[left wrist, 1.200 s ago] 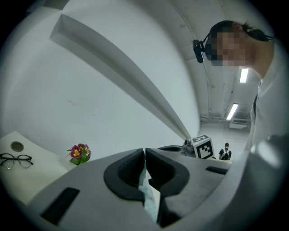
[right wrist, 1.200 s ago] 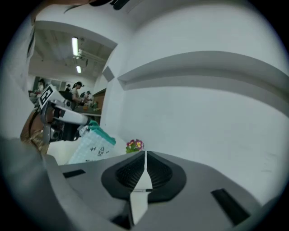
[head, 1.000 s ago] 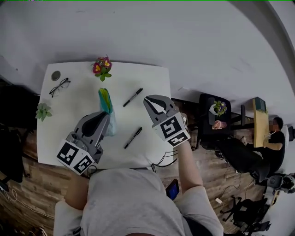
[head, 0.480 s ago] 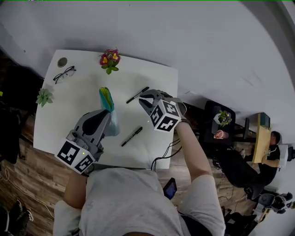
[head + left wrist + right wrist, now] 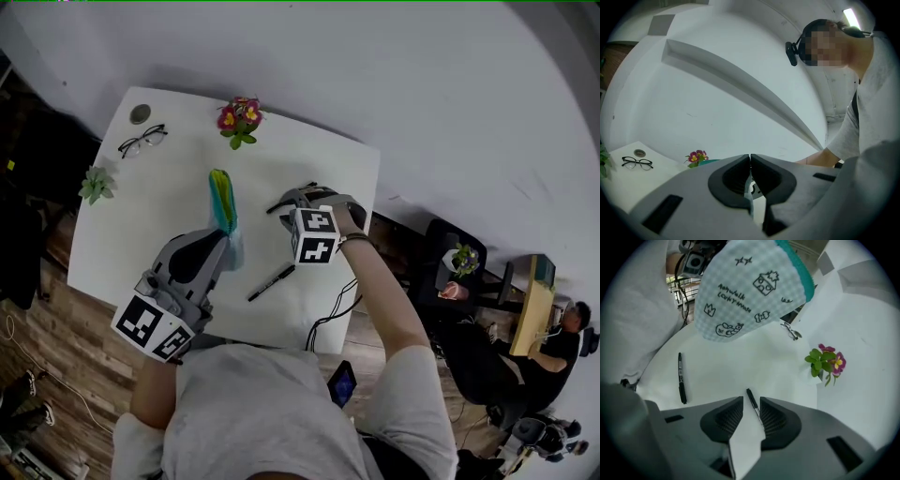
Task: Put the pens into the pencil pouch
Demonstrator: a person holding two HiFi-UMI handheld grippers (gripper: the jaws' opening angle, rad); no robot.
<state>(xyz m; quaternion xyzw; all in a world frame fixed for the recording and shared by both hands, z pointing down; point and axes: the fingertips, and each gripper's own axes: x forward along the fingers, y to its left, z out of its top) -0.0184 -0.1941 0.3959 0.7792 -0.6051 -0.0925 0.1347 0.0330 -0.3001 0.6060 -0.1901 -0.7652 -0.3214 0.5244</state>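
The right gripper (image 5: 291, 200) had moved onto the pen (image 5: 751, 398) at the pencil pouch's (image 5: 222, 195) 3 o'clock, jaws apart astride it. The left gripper (image 5: 221, 242) stayed clamped on the pouch.

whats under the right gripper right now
A black pen lies on the white table between the right gripper's jaws, which stand apart, not yet clamped on it. In the head view the gripper hides part of that pen.
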